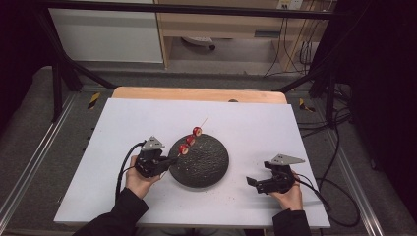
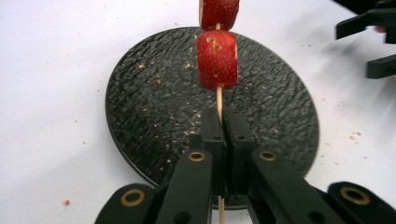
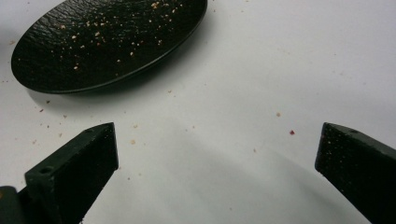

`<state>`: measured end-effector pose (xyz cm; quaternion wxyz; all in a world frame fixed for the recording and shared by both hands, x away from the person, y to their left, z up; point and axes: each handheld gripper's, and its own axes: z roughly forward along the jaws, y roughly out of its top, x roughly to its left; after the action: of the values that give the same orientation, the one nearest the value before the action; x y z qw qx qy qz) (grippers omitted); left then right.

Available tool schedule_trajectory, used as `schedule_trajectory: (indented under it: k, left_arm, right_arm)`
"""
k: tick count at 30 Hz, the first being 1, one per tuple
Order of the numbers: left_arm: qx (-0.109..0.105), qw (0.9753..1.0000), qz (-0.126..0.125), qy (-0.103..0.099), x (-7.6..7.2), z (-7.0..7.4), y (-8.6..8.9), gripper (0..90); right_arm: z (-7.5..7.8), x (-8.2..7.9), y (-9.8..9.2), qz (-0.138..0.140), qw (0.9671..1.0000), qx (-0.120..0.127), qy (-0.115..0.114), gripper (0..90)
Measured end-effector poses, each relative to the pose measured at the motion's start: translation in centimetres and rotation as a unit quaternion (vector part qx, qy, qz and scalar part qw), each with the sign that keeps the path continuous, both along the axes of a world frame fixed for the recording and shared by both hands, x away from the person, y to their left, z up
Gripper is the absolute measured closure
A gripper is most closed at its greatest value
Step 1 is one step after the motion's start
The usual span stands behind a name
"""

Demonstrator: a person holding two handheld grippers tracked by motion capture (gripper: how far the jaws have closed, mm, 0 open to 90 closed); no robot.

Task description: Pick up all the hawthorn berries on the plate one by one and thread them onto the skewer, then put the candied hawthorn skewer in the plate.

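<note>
The left claw (image 1: 169, 160) pinches the stick (image 2: 219, 103) tight, so the red fruit (image 2: 217, 58) hangs just past its tips, over the black plate (image 2: 140, 107) that can catch crumbs. The right claw (image 1: 252, 182) is wide open beside the plate, holding nothing, ready to help.

A large white rectangular board (image 1: 147, 128) covers the table across the middle of the high view, dotted with small brown crumbs (image 3: 135, 126) and one red speck (image 3: 292, 132). A pale wooden tabletop edge (image 1: 196, 94) shows just above the board. Black metal frame bars (image 1: 64, 64) cross the upper left and top of the frame. Beyond, a light wooden cabinet (image 1: 221, 24) stands at upper centre, with a white panel (image 1: 105, 37) to its left. Black cables (image 1: 339, 147) trail over the grey floor at right.
</note>
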<state>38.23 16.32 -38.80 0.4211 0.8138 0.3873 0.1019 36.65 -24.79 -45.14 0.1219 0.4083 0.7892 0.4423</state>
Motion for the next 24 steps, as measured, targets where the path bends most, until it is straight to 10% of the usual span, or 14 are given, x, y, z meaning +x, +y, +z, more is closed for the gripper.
schedule_trajectory:
  k: [24]
  left_arm:
    - [0.090,0.9948,-0.011,0.045,1.5,-2.1,-3.2,88.2]
  right_arm:
    - [-0.6,-0.8,-0.7,-0.001,0.9999,-0.009,-0.006,0.3]
